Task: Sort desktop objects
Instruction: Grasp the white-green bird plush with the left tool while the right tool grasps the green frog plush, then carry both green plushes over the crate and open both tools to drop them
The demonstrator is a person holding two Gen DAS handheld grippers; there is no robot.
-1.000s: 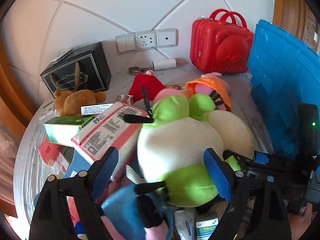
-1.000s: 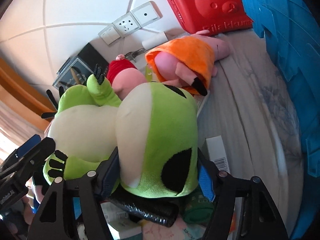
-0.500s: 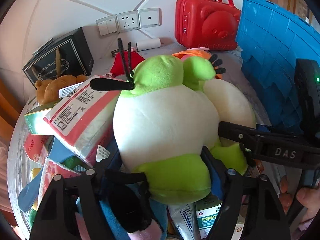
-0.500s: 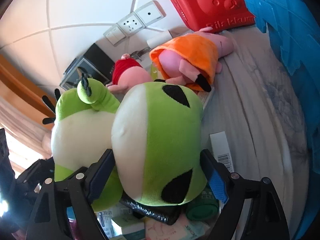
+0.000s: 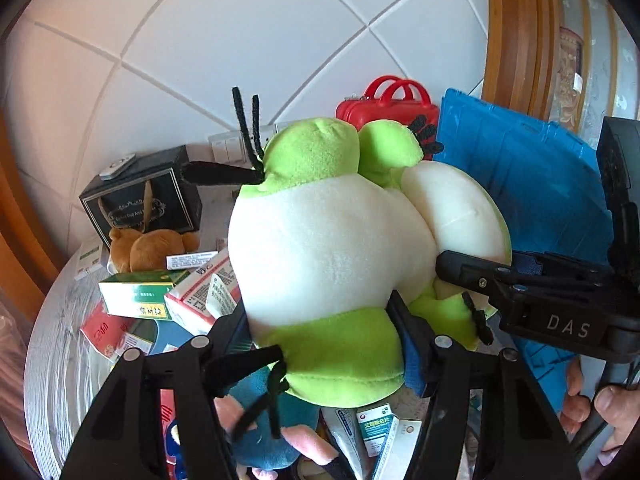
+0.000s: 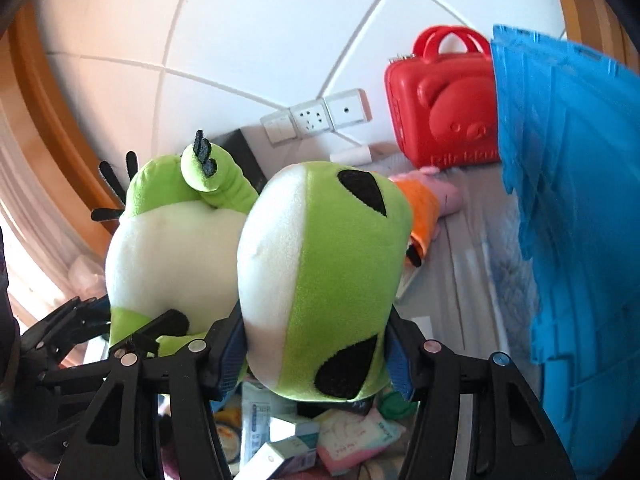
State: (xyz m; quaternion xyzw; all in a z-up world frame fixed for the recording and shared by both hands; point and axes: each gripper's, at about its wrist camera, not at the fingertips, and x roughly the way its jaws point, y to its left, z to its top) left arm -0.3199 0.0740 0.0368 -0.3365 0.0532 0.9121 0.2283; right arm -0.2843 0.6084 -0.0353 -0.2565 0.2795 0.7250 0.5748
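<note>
A large green and white plush frog (image 5: 332, 252) is held up in the air above the cluttered table. My left gripper (image 5: 320, 340) is shut on its green lower body. My right gripper (image 6: 316, 344) is shut on its head (image 6: 324, 280), which has black eye patches. The right gripper also shows in the left wrist view (image 5: 520, 292), clamped at the frog's right side. The frog hides much of the table behind it.
A blue crate (image 6: 568, 216) stands at the right and a red bear case (image 6: 440, 108) by the wall sockets. A black gift box (image 5: 144, 204), brown teddy (image 5: 152, 244), medicine boxes (image 5: 140, 292), a blue plush (image 5: 260, 432) and an orange-dressed pig plush (image 6: 424, 208) lie on the table.
Both grippers closed on the frog and lifted it well up off the pile. The table items now sit lower and farther away in both views.
</note>
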